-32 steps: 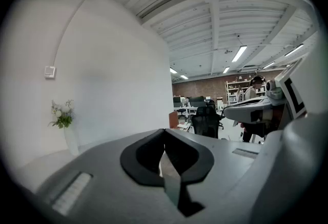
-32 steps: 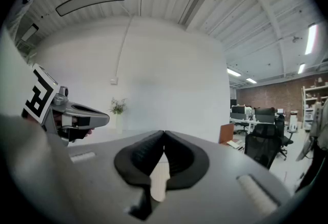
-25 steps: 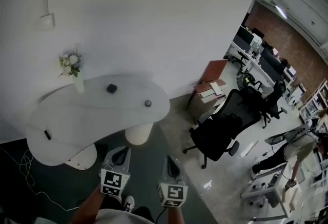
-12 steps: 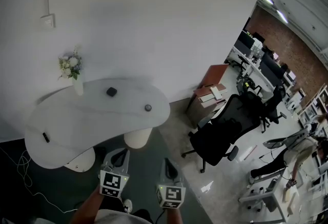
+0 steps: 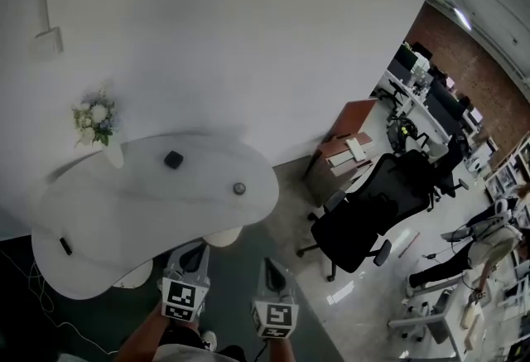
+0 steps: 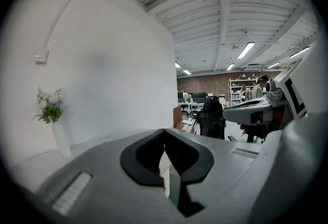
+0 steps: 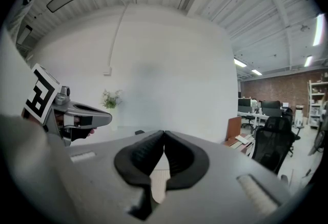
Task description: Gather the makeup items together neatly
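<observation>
Head view: the white surface (image 5: 124,211) carries three small dark makeup items, well apart: a square item (image 5: 173,159), a round item (image 5: 239,188) and a thin item (image 5: 65,246) near the left edge. A vase (image 5: 113,155) holds flowers (image 5: 93,120). The left gripper (image 5: 195,253) and right gripper (image 5: 272,269) are near the surface's front edge.

Left gripper view: its jaws are pressed together, holding nothing.

Right gripper view: the same. To do this well, each gripper likely needs to open before it reaches an item.

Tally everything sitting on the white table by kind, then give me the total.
Small dark items: 3
Vase of flowers: 1
Total: 4
</observation>
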